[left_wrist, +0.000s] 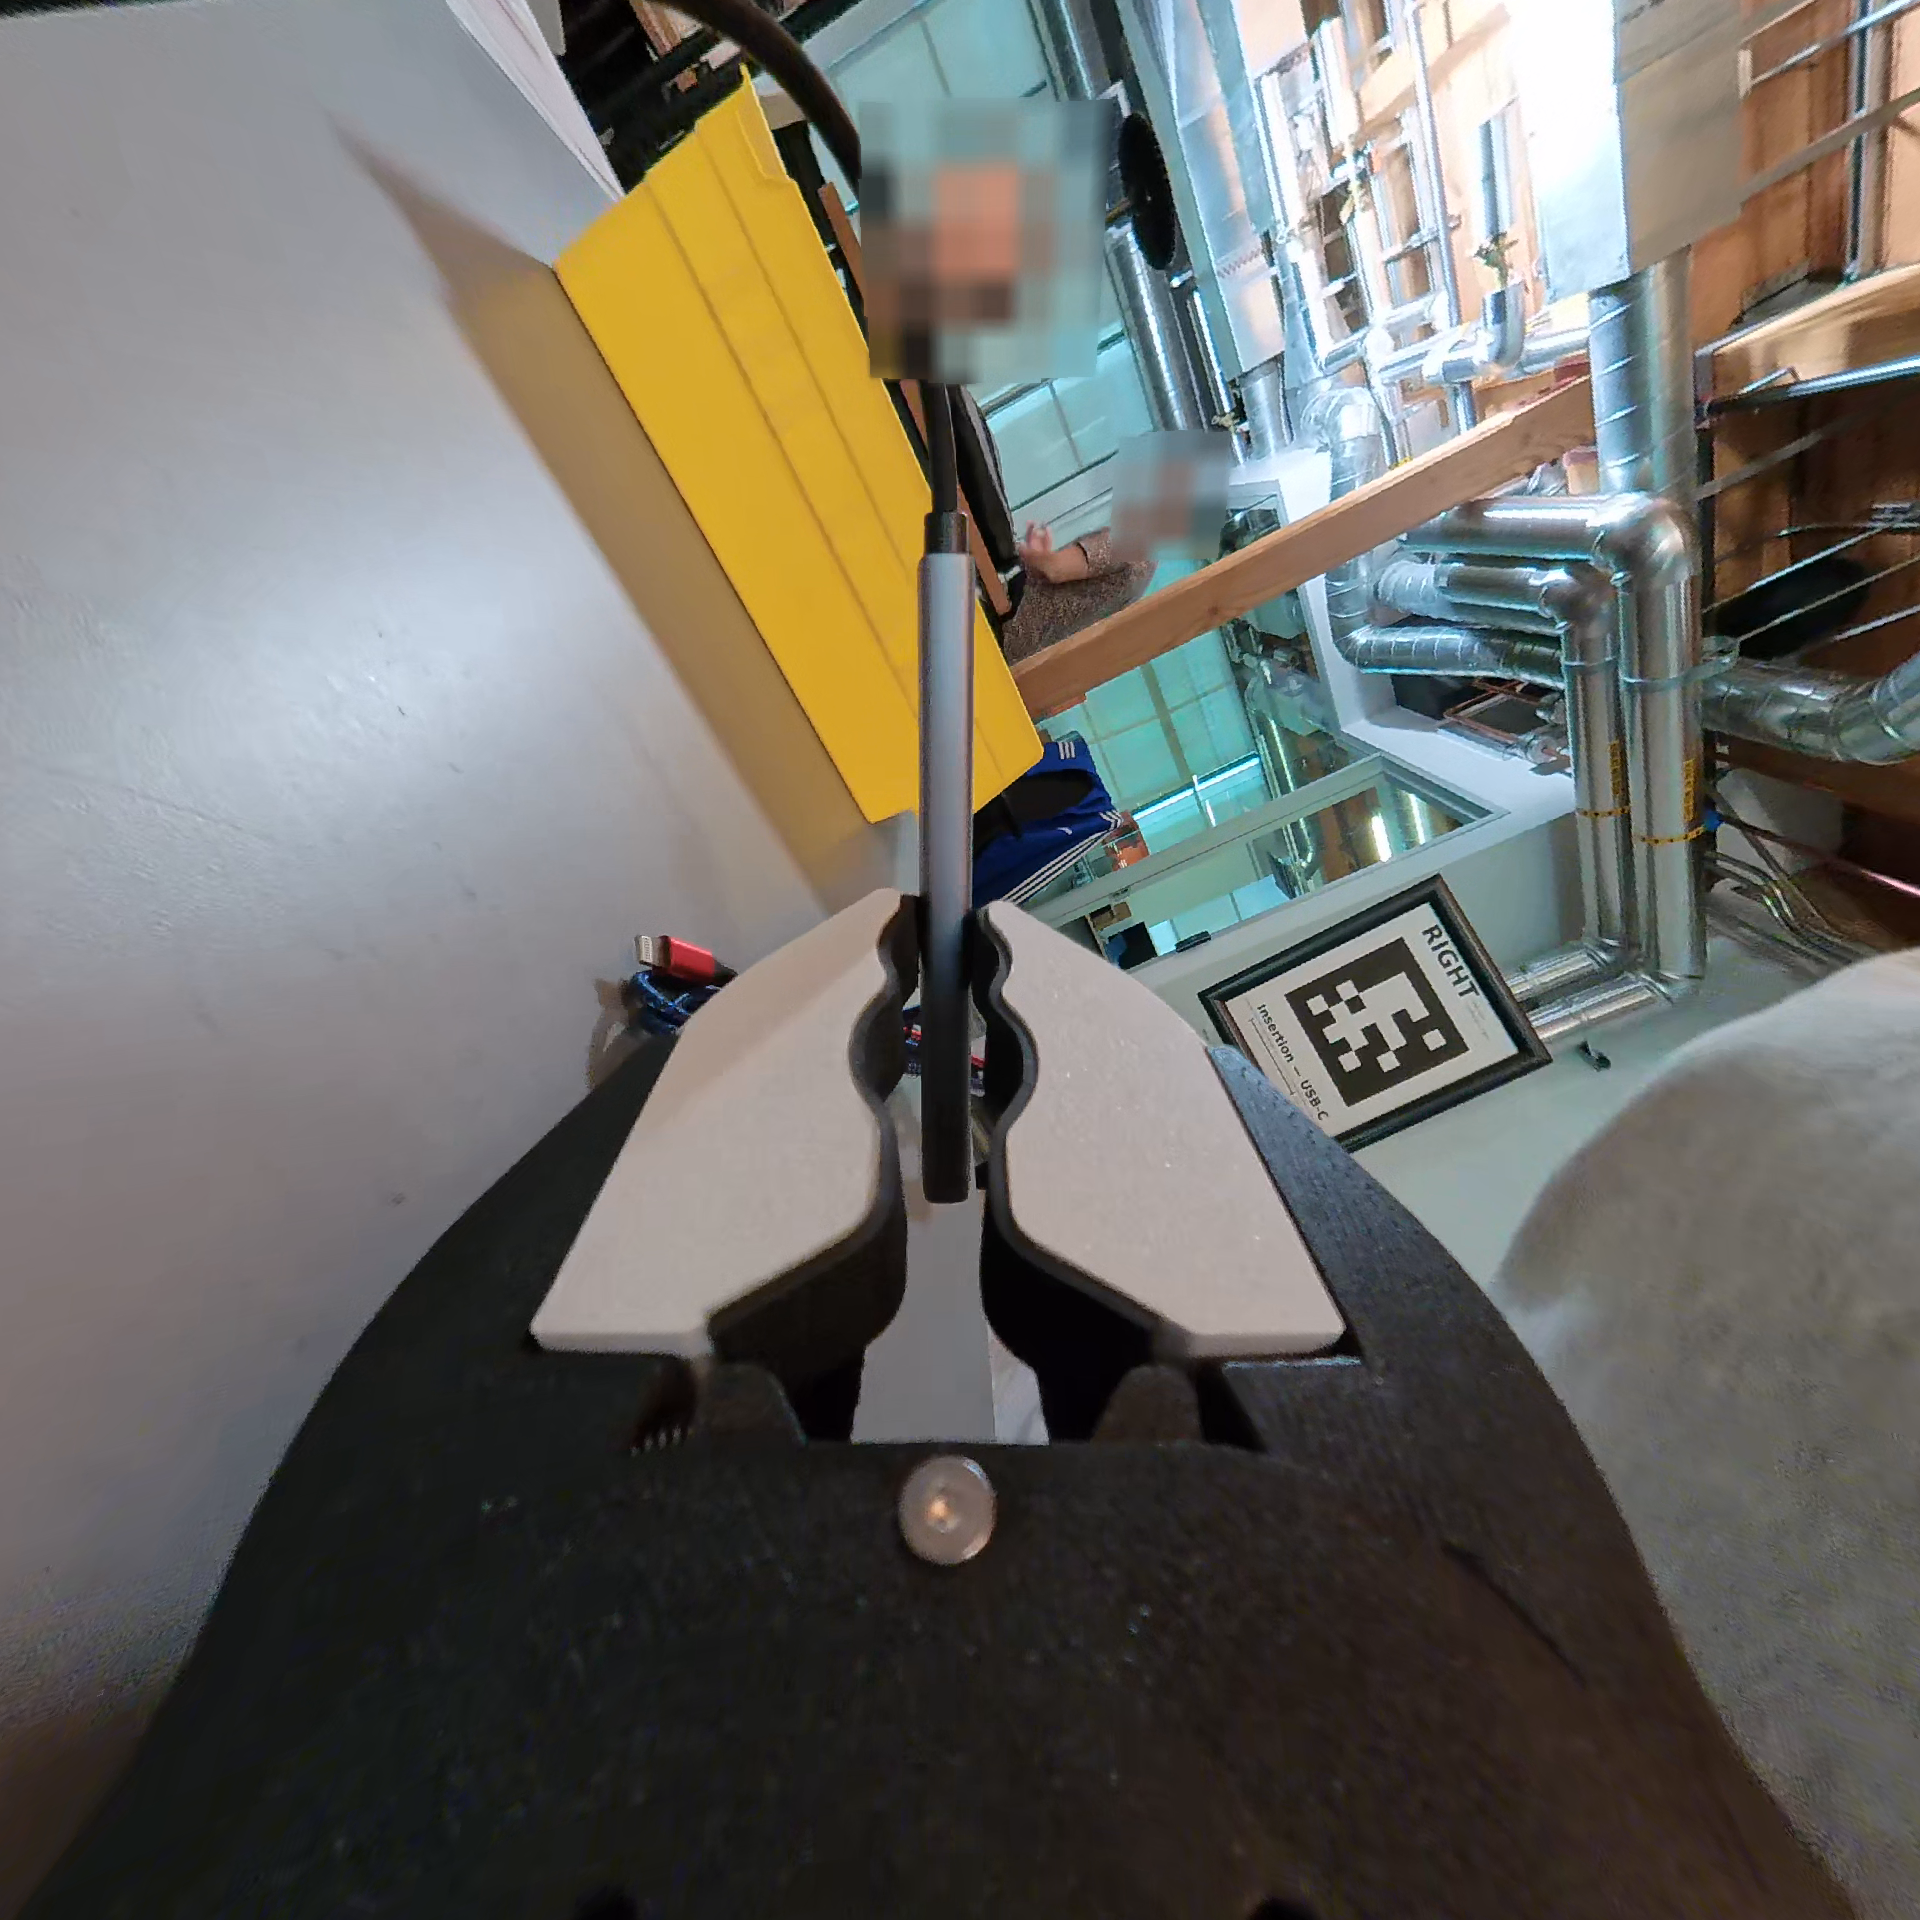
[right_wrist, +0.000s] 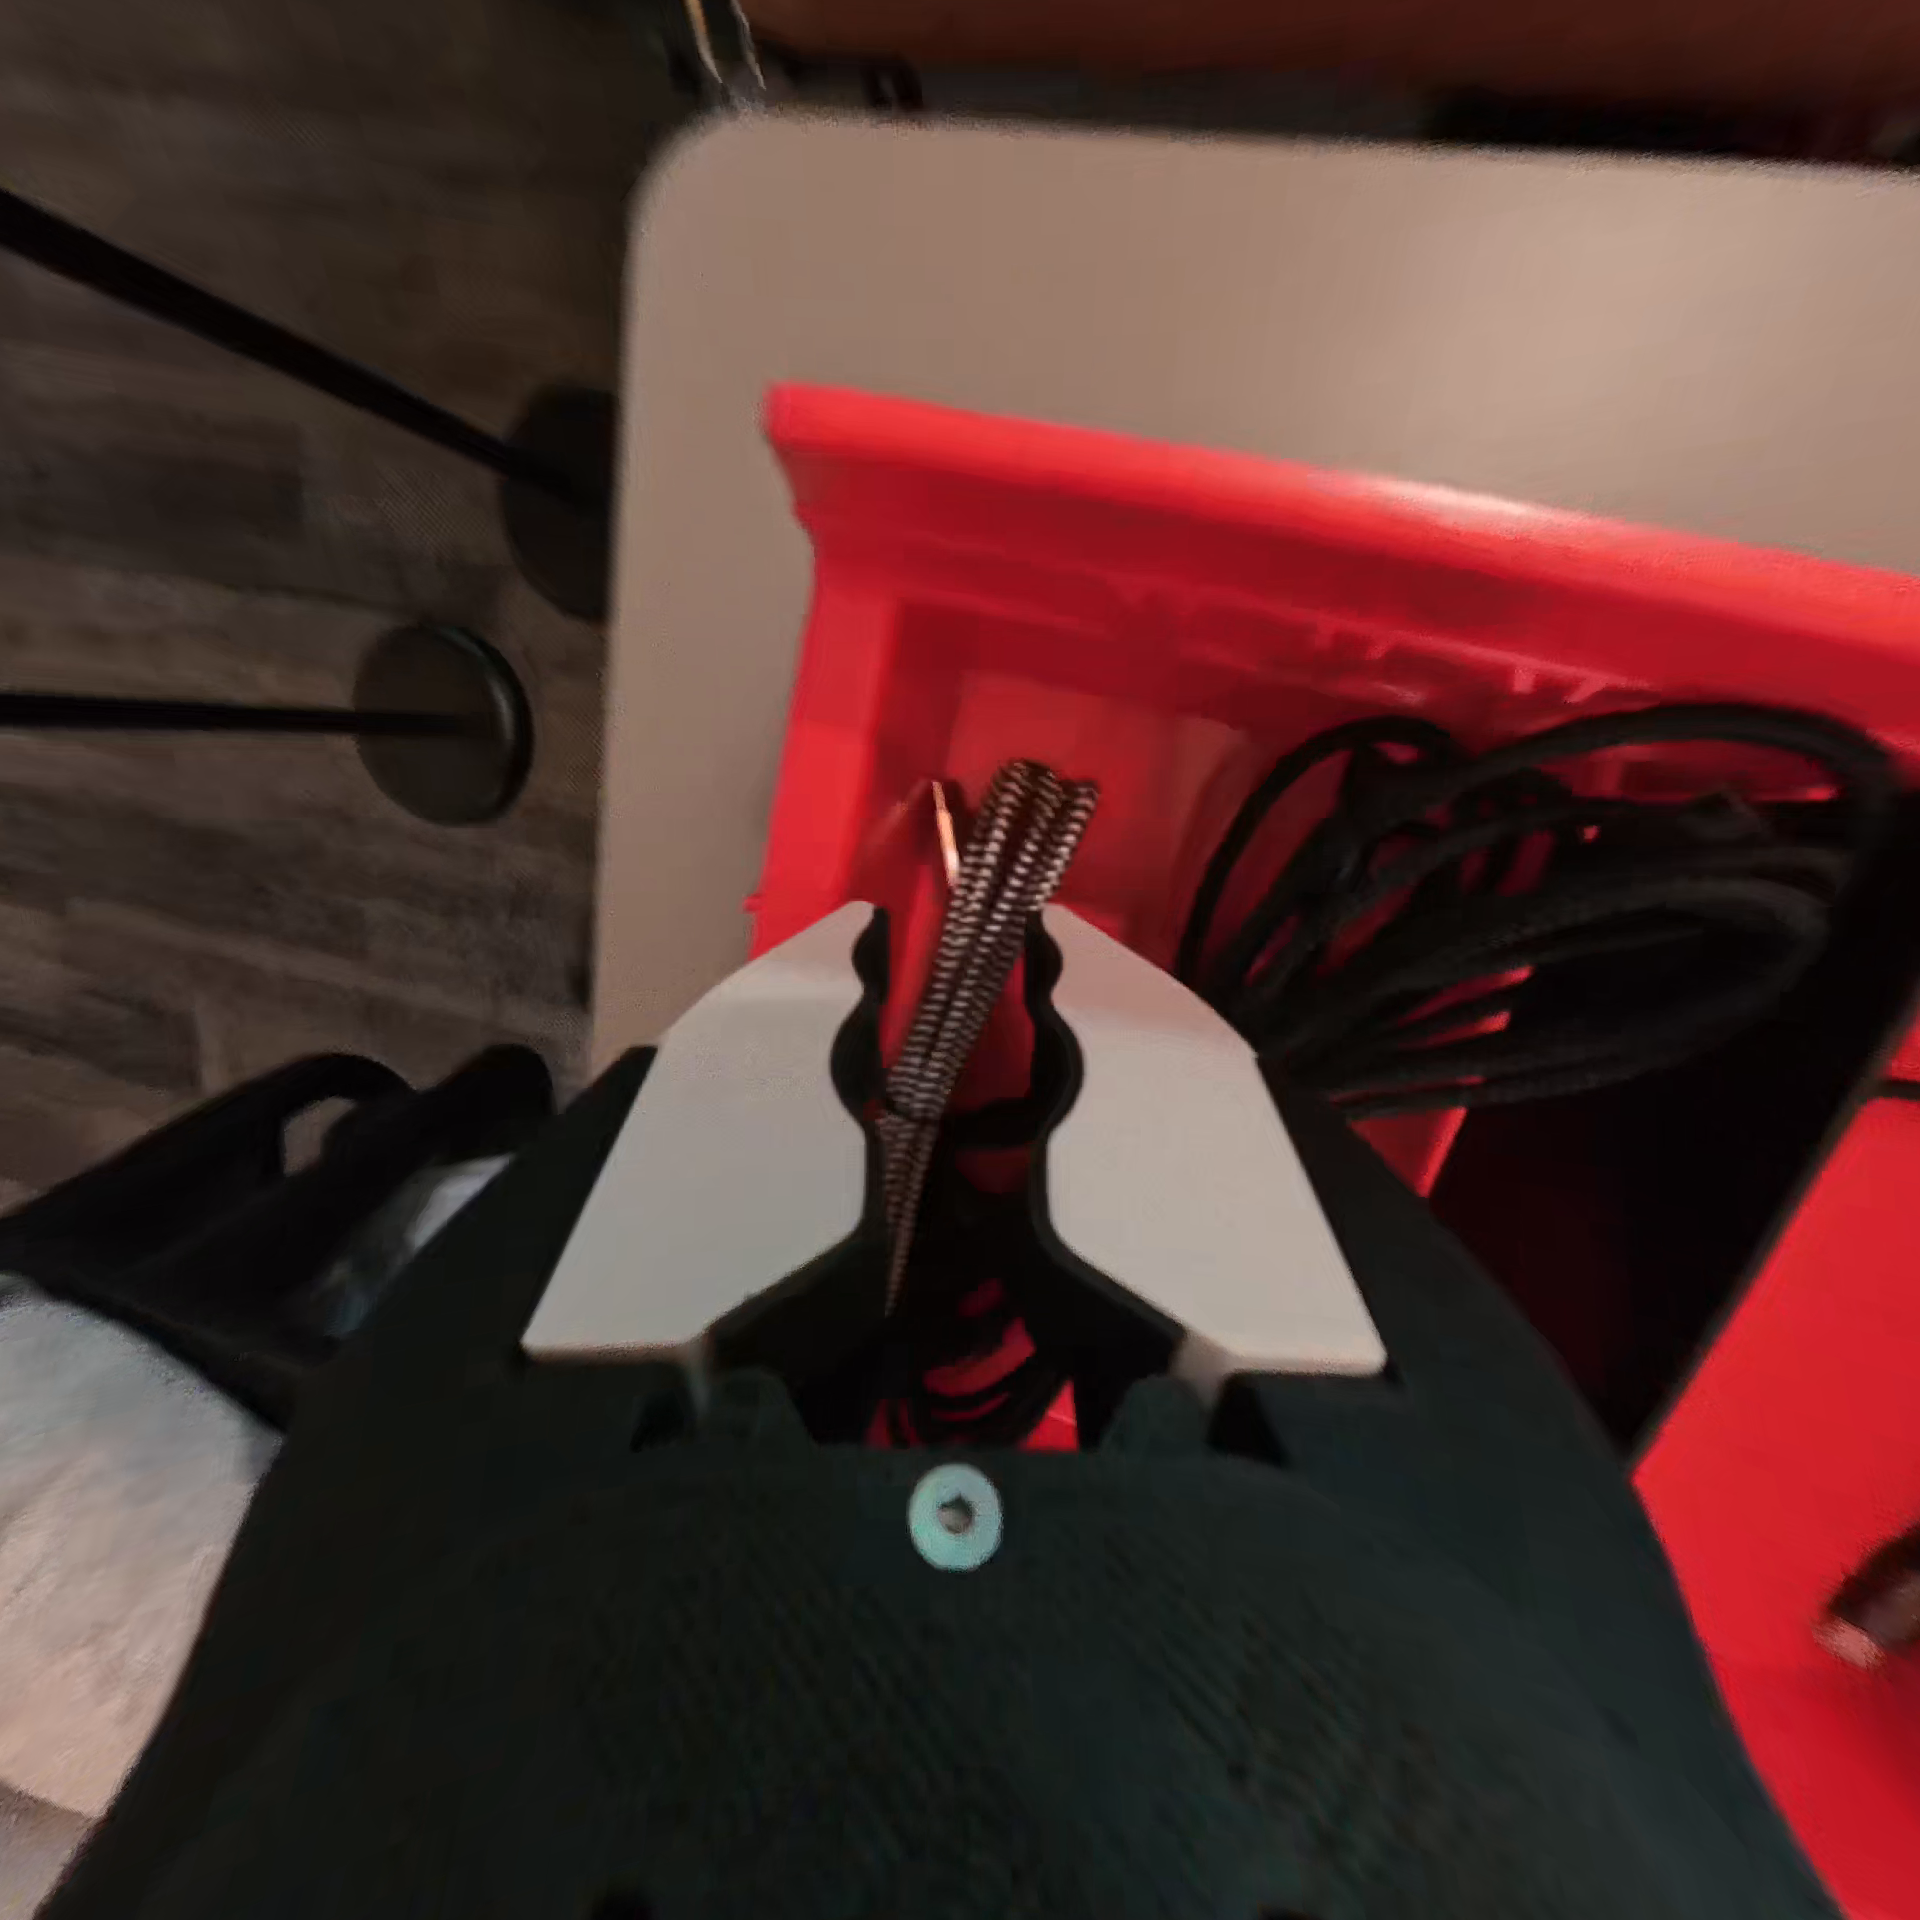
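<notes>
One yellow bin (left_wrist: 790, 499) and one framed marker card (left_wrist: 1371, 1023) are seen only in the left view, where the left gripper (left_wrist: 945, 935) is clamped on a slim grey adapter (left_wrist: 945, 748) with a black cord. One red bin (right_wrist: 1299, 623) of black cables (right_wrist: 1538, 894) is shown only in the blurred right view; there a braided cable (right_wrist: 977, 966) is pinched by the right gripper (right_wrist: 961, 925).

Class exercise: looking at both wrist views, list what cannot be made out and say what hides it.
- Left wrist view: the grey adapter in the left tool; its cable runs off the top edge.
- Right wrist view: motion blur hides detail of the braided cable in the right tool.
- Same view: the black cables in the red bin cannot be counted.
</notes>
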